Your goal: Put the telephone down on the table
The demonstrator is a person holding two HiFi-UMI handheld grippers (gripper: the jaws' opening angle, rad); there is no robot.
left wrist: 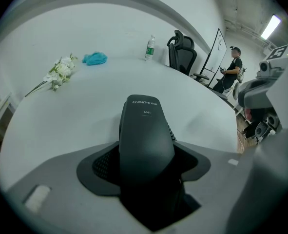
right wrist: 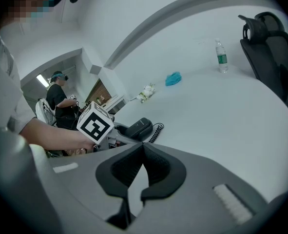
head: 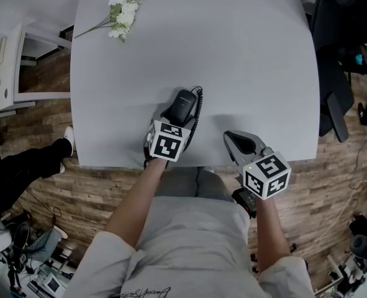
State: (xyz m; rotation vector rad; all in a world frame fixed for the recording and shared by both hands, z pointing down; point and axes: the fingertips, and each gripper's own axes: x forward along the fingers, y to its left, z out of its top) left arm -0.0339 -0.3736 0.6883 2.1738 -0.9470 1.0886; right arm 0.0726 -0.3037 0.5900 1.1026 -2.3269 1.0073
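Note:
A black telephone handset (head: 183, 104) lies on the white table (head: 233, 54) near its front edge, its coiled cord (head: 199, 107) trailing along its right side. My left gripper (head: 174, 120) straddles the handset's near end. In the left gripper view the handset (left wrist: 146, 130) runs straight out between the two jaws, which stand wide and do not seem to press on it. My right gripper (head: 228, 135) rests to the right at the table's front edge, apart from the handset, its jaws closed together with nothing between them (right wrist: 143, 147). The right gripper view shows the handset (right wrist: 139, 128) at its left.
A sprig of white flowers (head: 121, 14) lies at the far left of the table, with a blue cloth (left wrist: 95, 58) and a water bottle (left wrist: 150, 48) along the far edge. A black office chair (head: 335, 54) stands to the right. Another person (left wrist: 234, 67) stands beyond it.

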